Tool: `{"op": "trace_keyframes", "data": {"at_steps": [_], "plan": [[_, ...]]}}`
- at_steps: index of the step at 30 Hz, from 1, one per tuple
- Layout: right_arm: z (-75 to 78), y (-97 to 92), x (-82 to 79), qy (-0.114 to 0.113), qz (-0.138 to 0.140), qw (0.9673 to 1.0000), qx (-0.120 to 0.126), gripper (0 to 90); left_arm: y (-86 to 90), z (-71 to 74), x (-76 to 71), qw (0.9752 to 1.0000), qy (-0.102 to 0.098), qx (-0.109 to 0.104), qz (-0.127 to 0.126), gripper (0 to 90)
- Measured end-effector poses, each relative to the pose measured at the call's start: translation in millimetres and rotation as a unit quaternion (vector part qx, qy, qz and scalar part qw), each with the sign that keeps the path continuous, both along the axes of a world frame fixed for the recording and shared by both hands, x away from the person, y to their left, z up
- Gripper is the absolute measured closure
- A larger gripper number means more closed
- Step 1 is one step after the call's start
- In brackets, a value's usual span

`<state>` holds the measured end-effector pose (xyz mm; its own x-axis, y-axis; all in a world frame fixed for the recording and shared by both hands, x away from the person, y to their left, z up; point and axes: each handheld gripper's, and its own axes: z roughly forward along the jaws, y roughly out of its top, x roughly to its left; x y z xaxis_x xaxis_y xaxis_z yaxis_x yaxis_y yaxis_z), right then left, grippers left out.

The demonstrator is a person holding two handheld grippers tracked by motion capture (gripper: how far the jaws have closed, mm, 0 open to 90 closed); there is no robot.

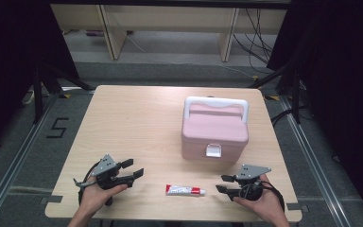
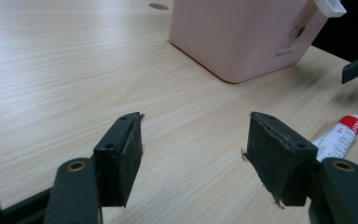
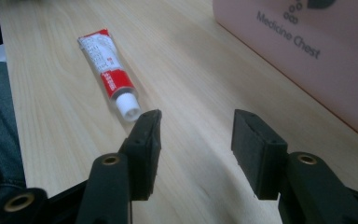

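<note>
One tube (image 1: 185,190), between both open grippers' jaws

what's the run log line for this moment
left tongs: open, empty | right tongs: open, empty | tube: flat on table between tongs | pink medicine chest: closed, handle up

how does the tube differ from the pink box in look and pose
The tube is small, slim and white with red bands; the pink box is far bigger, blocky and one colour. The tube lies flat on its side near the table's front edge; the box stands upright farther back, lid closed, white handle up. The tube lies between the two grippers; the box sits beyond them. Both rest on the table, untouched.
</note>
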<state>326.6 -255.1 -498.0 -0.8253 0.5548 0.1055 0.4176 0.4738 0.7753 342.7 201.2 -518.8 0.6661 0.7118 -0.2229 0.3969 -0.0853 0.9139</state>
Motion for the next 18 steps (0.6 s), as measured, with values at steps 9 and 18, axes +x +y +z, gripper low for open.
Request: {"op": "trace_keyframes", "data": {"at_steps": [9, 18], "plan": [[8.0, 16.5, 8.3, -0.002, 0.037, 0.9991, -0.019, 54.8, 1.1, 4.6, 1.8, 1.0000, -0.004, 0.001, 0.003, 36.3], [12.2, 32.1, 8.1, -0.006, 0.051, 0.9985, -0.020, 58.5, -1.6, 5.3, -3.0, 1.0000, -0.005, 0.004, 0.004, 36.8]]}}
